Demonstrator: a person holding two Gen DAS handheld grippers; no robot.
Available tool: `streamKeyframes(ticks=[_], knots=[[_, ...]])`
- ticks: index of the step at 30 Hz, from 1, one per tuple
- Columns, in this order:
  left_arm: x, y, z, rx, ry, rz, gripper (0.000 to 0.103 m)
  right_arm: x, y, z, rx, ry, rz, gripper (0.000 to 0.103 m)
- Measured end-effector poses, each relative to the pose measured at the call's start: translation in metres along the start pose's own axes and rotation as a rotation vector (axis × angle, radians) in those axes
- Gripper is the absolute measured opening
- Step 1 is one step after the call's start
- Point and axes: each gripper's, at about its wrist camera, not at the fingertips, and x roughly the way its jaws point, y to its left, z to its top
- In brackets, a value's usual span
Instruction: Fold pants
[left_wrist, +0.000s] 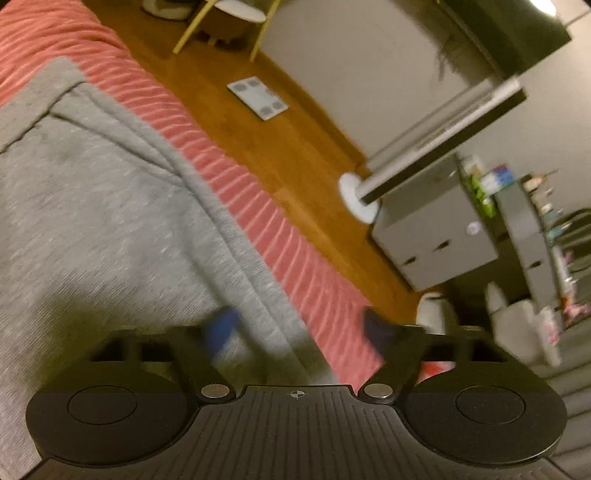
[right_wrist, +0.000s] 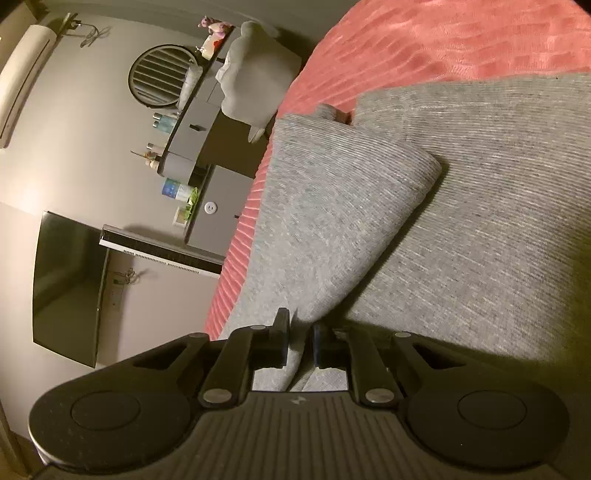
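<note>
Grey sweatpants (left_wrist: 110, 221) lie spread on a red ribbed bedspread (left_wrist: 258, 221). My left gripper (left_wrist: 301, 330) hovers open and wide over the pants' right edge; one blurred blue fingertip is above the grey cloth and the other above the bedspread, with nothing between them. In the right wrist view a folded-over part of the pants (right_wrist: 332, 221) lies on another grey layer (right_wrist: 498, 221) and casts a shadow on it. My right gripper (right_wrist: 300, 341) is at the near end of this fold, its jaws narrow with grey cloth filling the gap.
Beyond the bed edge is a wooden floor (left_wrist: 295, 147) with a white bathroom scale (left_wrist: 257, 98) and stool legs (left_wrist: 188, 29). Grey drawer cabinets (left_wrist: 436, 243) and a dark TV (right_wrist: 66, 288) stand by the wall. A grey chair (right_wrist: 255, 85) is near the bed's far corner.
</note>
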Motion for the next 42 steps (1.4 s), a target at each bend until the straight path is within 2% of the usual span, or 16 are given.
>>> streamKeyframes(ticks=[2, 4, 5, 7, 11, 16, 19, 22, 26, 27, 30, 34, 38, 39, 40, 42], knots=[[0.018, -0.005, 0.003, 0.015, 0.062, 0.054, 0.08, 0.0, -0.001, -0.002, -0.01, -0.001, -0.003, 0.012], [0.026, -0.006, -0.002, 0.05, 0.076, 0.158, 0.033, 0.001, 0.002, -0.004, -0.039, -0.005, -0.016, 0.011], [0.024, -0.007, -0.005, 0.087, 0.065, 0.173, 0.019, 0.001, 0.003, -0.005, -0.054, -0.007, -0.023, 0.008], [0.007, -0.001, -0.006, 0.089, 0.034, 0.106, 0.01, -0.001, 0.006, -0.005, -0.068, -0.001, -0.034, 0.005], [-0.069, 0.016, -0.013, 0.074, -0.099, -0.077, 0.008, -0.016, 0.025, 0.005, -0.114, -0.018, -0.007, 0.004], [-0.187, 0.056, -0.078, 0.145, -0.248, -0.248, 0.008, -0.07, 0.056, 0.023, -0.197, -0.068, 0.063, 0.004], [-0.225, 0.1, -0.136, 0.177, -0.242, -0.204, 0.009, -0.115, 0.058, 0.024, -0.258, -0.099, 0.086, 0.004], [-0.222, 0.16, -0.186, 0.086, -0.156, -0.139, 0.009, -0.151, 0.04, 0.015, -0.29, -0.087, 0.057, 0.004], [-0.202, 0.213, -0.207, 0.047, -0.106, 0.012, 0.01, -0.164, -0.002, -0.004, -0.317, -0.017, -0.098, 0.005], [-0.2, 0.217, -0.203, 0.052, -0.134, 0.025, 0.019, -0.161, -0.016, -0.006, -0.304, 0.01, -0.131, 0.006], [-0.206, 0.222, -0.18, 0.005, -0.233, 0.005, 0.074, -0.16, -0.039, -0.004, -0.234, -0.003, -0.172, 0.014], [-0.198, 0.216, -0.146, 0.045, -0.319, 0.081, 0.085, -0.157, -0.045, 0.005, -0.178, -0.061, -0.142, 0.044], [-0.178, 0.236, -0.123, -0.031, -0.26, 0.117, 0.072, -0.138, -0.046, 0.012, -0.144, -0.035, -0.133, 0.045], [-0.18, 0.239, -0.12, -0.052, -0.255, 0.104, 0.058, -0.136, -0.044, 0.012, -0.142, -0.04, -0.127, 0.038], [-0.185, 0.246, -0.119, -0.066, -0.257, 0.088, 0.048, -0.135, -0.04, 0.013, -0.149, -0.046, -0.126, 0.011], [-0.189, 0.246, -0.113, -0.07, -0.27, 0.056, 0.046, -0.136, -0.034, 0.013, -0.175, -0.064, -0.131, 0.006]])
